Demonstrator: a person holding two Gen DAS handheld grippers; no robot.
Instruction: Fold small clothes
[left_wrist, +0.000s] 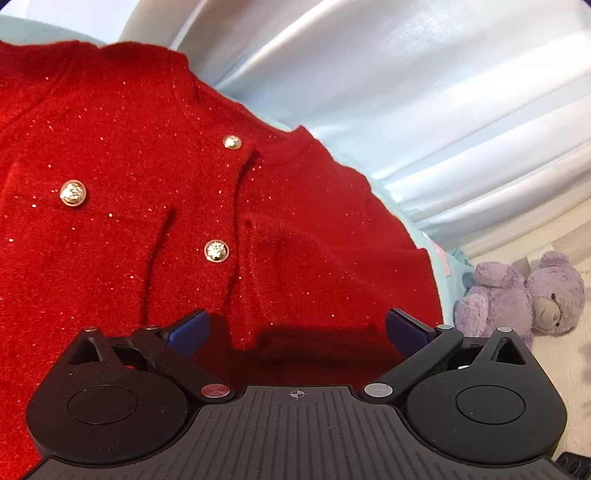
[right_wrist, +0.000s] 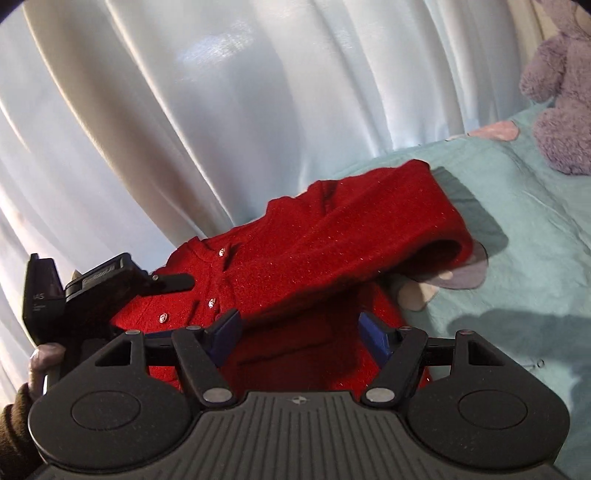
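While both claws hang over the bed, each wrist view looks down on the same garment.

Left gripper (left_wrist: 295, 328): spread wide, its blue pads (left_wrist: 190, 330) well apart and pinching nothing; red knit fills the gap between them and lies just below.

Right gripper (right_wrist: 301, 334): also spread, blue pads (right_wrist: 375, 334) apart and empty; a raised fold of the garment hangs just past its tips.

Left gripper seen from the right wrist (right_wrist: 92, 291): at the near left, over the garment's left edge, with a thumb and a dark cuff on its handle.

Red cardigan (left_wrist: 184, 184): a small sparkly knit, spread on the bed directly under both claws; its buttoned front faces up, neckline toward the far side by the curtain.

Gold buttons (left_wrist: 72, 192): three show in the left wrist view, two down the closed front band and one further left on the chest.

Sleeve (right_wrist: 369, 225): in the right wrist view it arches from the shoulder across to the right, its cuff open and lifted off the sheet, throwing a shadow on the bedding; what holds it up cannot be told.

Bed sheet (right_wrist: 517, 240): pale teal with pastel patches, lying under the cardigan and running off to the right.

Curtain (right_wrist: 184, 110): pale, shiny, deeply pleated, filling the far side behind the bed.

Purple teddy bear (left_wrist: 524, 291): at the far right, well apart from the cardigan.
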